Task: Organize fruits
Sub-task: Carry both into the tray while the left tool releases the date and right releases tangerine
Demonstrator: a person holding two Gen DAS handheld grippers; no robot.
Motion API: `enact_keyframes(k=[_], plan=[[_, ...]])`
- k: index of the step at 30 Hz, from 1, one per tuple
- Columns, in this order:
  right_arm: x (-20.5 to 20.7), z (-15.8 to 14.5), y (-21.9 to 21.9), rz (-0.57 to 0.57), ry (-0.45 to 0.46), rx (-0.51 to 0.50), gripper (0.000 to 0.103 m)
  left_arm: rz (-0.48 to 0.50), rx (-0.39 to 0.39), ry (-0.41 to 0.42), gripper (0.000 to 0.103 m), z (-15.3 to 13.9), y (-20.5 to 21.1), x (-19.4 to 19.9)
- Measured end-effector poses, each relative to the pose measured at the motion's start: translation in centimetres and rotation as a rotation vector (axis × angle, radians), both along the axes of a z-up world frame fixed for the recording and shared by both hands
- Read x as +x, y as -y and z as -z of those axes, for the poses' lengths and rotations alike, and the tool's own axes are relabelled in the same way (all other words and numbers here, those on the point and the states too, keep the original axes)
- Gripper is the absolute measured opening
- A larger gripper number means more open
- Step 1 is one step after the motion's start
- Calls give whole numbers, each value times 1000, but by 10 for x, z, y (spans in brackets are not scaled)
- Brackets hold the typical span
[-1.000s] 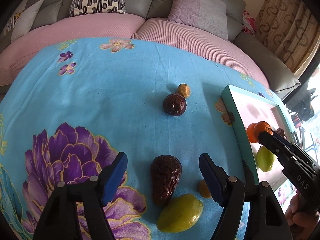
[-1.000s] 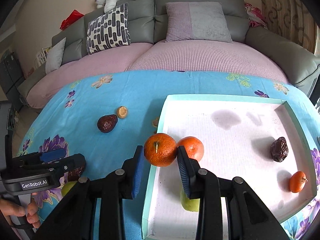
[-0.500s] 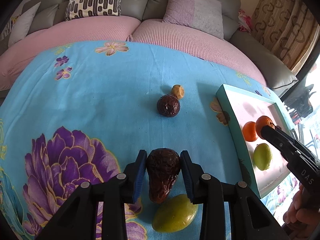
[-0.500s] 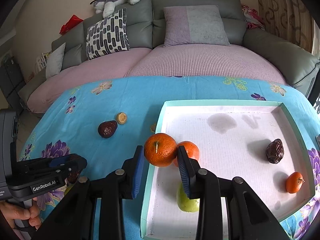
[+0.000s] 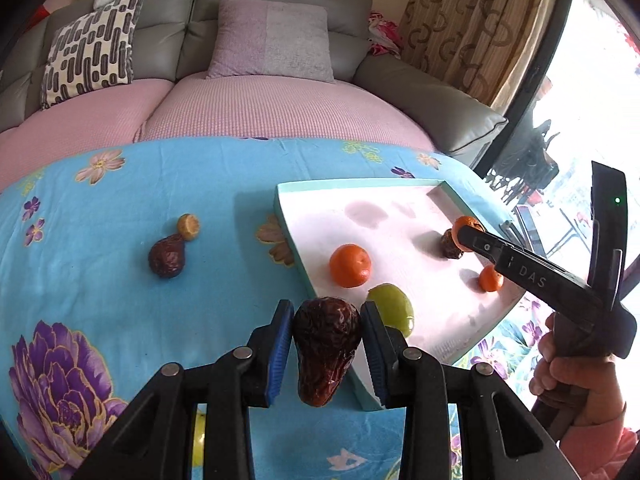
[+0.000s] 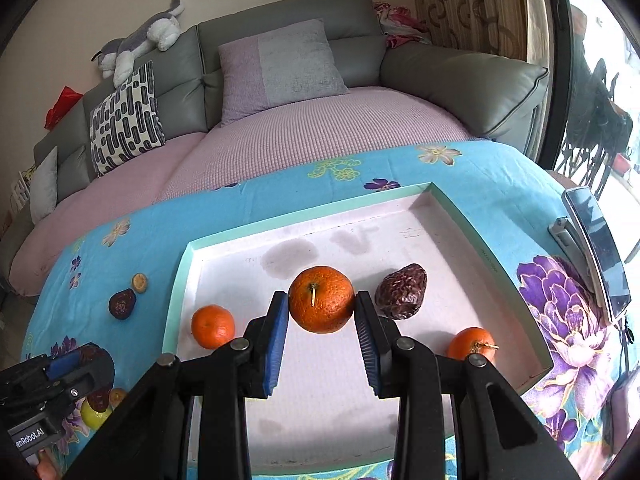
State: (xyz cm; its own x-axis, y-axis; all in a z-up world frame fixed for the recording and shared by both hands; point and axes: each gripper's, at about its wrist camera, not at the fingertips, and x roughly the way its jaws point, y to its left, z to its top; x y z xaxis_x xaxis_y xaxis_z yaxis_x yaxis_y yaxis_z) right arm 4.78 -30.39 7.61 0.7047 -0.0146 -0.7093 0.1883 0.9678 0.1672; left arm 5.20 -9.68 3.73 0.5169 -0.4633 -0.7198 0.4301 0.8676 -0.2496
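- Left gripper (image 5: 326, 338) was clamped on a dark wrinkled fruit (image 5: 326, 344), held over the tablecloth (image 5: 120, 200) just beside the tray's near rim (image 5: 294, 252).
- Right gripper (image 6: 322, 322) pinched an orange (image 6: 321, 299) over the tray's open white middle.
- Tray count: two oranges lying, one dark fruit, one green fruit (image 5: 392, 310).
- Cloth count: one dark fruit (image 5: 167, 255), one small orange piece (image 5: 189, 226).

The right gripper (image 6: 321, 312) holds an orange (image 6: 321, 299) between its blue-padded jaws above the white floor of the teal-rimmed tray (image 6: 178, 280). In the tray, a small orange (image 6: 213, 327) lies to the left, a wrinkled brown fruit (image 6: 402, 291) just right of the held orange, and another small orange (image 6: 472, 344) near the right corner. On the blue floral cloth (image 6: 472, 176) left of the tray lie a dark fruit (image 6: 122, 303) and an orange slice (image 6: 139, 282).
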Motion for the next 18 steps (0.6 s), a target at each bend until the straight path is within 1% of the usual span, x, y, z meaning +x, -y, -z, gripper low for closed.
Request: enact_keyframes(k=[3,6,10,13,18], plan=[[-5,-2,18,49,4,10,35,82,11,1,37,1,28,-9],[-10,-1,28,74,2,25,35,134,37,-8,37,6,47,-13],[-7,6,29,68,-24,42,35,149,68,-38,37,17,58,-12],[-3,16,27,53,-63,55,35,147,90,-54,37,24,59,-11],[2,26,25,40,-98,67,35,141,115,-73,37,32,59,-11]])
